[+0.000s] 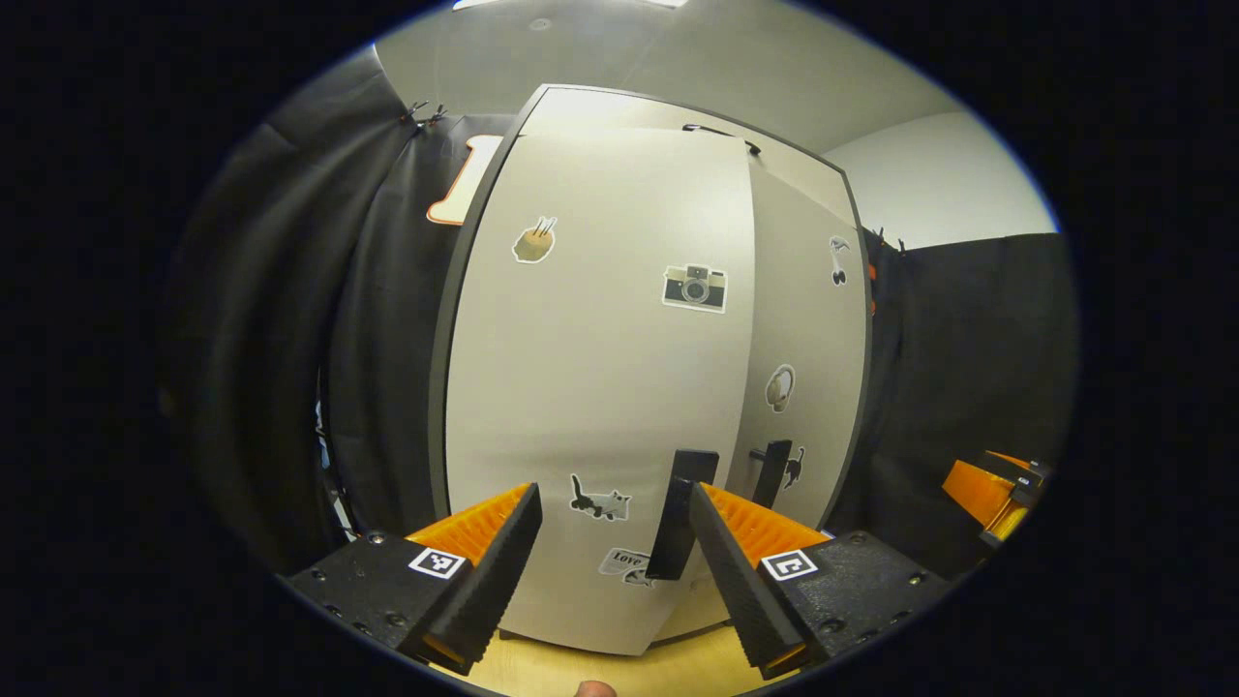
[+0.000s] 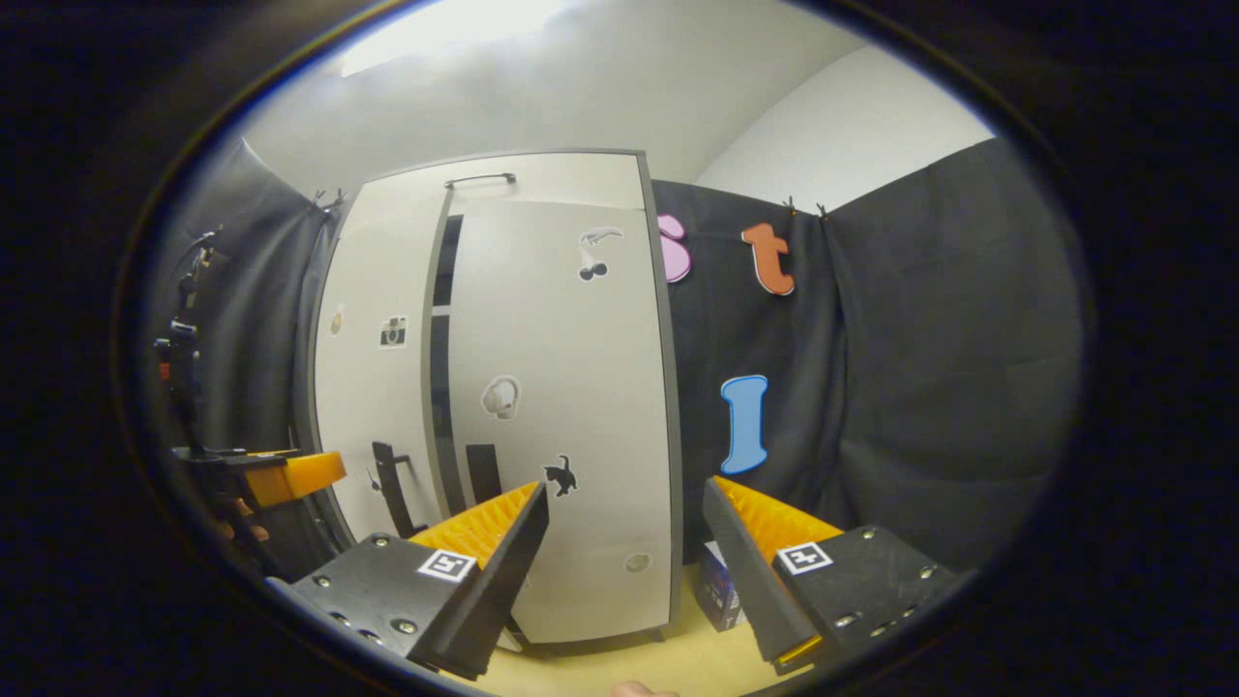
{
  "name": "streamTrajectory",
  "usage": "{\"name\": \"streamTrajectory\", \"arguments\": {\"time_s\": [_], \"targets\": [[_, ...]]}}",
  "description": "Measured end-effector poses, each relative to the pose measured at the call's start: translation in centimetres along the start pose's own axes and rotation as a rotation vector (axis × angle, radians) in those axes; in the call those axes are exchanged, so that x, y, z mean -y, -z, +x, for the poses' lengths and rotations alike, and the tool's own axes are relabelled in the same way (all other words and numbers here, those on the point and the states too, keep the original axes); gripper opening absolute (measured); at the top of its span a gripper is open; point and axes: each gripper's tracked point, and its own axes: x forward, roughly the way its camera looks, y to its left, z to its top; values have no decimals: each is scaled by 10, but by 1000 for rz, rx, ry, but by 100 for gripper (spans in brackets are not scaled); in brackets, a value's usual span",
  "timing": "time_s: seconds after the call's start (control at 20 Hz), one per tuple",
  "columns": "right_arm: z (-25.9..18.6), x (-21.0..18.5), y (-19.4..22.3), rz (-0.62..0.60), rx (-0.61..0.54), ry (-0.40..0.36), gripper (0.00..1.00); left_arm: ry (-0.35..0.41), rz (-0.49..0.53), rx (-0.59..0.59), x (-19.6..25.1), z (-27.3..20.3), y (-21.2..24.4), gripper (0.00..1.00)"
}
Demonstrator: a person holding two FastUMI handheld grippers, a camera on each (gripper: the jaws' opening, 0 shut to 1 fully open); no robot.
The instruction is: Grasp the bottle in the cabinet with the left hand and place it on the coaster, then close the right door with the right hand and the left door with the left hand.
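The pale cabinet stands close in front of my left gripper [image 1: 615, 503], which is open. Its left door [image 1: 600, 368], covered with stickers, hangs slightly ajar and overlaps the right door [image 1: 808, 319]. The left door's dark handle [image 1: 689, 503] sits just inside my right-hand finger [image 1: 736, 552]; contact cannot be told. In the right gripper view the right door [image 2: 561, 407] lies flush with the cabinet, and a dark gap [image 2: 442, 319] shows beside the left door [image 2: 377, 387]. My right gripper [image 2: 627, 494] is open, a little back from the right door. The cabinet's inside is hidden.
The cabinet stands on a light wooden table [image 1: 629, 668]. A small dark box [image 2: 721, 586] sits on the table by the cabinet's right side. Black cloth walls close in on both sides. The right gripper [image 1: 997, 489] shows far right, the left gripper [image 2: 281, 474] far left.
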Motion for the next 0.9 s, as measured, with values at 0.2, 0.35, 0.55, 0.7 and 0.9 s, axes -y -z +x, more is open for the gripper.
{"name": "streamTrajectory", "arguments": {"time_s": [0.2,0.35,0.55,0.7,0.9], "targets": [[-1,-1,0,-15,-1,-2,97,-21,-7,-20,-3,-1,7,95],[-1,2,-2,-15,0,-2,97,-28,-14,-21,-3,-4,6,95],[-2,3,-7,-19,14,0,97,-39,-14,-10,-6,-8,3,95],[-1,3,-6,-20,10,0,97,-43,-15,-8,-8,-7,1,95],[0,1,-2,-36,0,-14,97,-52,-21,-23,-10,-7,8,95]]}}
